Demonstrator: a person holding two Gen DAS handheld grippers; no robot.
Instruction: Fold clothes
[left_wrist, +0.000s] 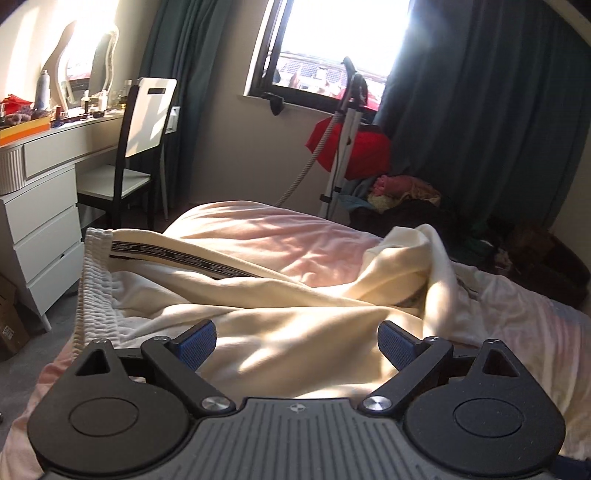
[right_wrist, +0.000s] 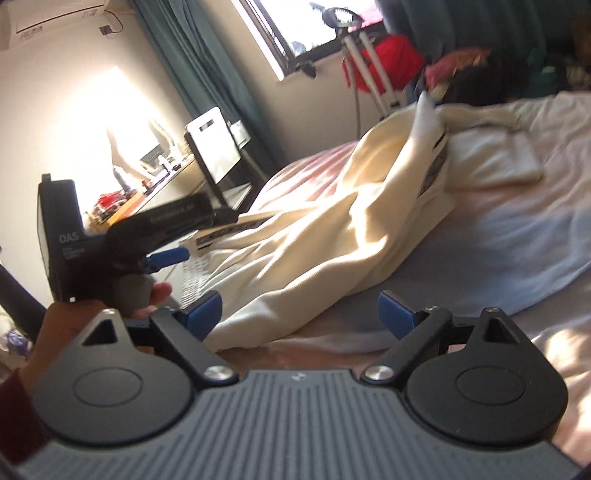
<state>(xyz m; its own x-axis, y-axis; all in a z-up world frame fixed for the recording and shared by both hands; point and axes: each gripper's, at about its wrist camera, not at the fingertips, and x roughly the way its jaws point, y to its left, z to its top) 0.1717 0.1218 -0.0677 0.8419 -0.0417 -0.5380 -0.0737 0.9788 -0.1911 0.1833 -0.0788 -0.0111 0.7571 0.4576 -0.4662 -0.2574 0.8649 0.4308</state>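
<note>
We see the cream trousers lying rumpled across the bed, which is covered with a pale pink sheet. Their ribbed white waistband lies at the bed's left edge in the left wrist view, close to its near-left corner, and a dark printed stripe runs along the leg from there toward the middle of the bed. The far end of the cloth is bunched up in a raised fold near the bed's right side. Our left claw hangs just above the near part of the trousers with its blue pads spread wide and nothing between them; the cloth lies below, not gripped. Our right claw is spread wide too and holds nothing; its left pad is just beside the near edge of the trousers, though we cannot tell if it touches. In the right wrist view we see the left claw from the side, held in a hand over the waistband end. Beyond the bed stand a chair, a white tabletop crowded with bottles and a mirror, a window with dark curtains, and a red cloth draped on a stand.
</note>
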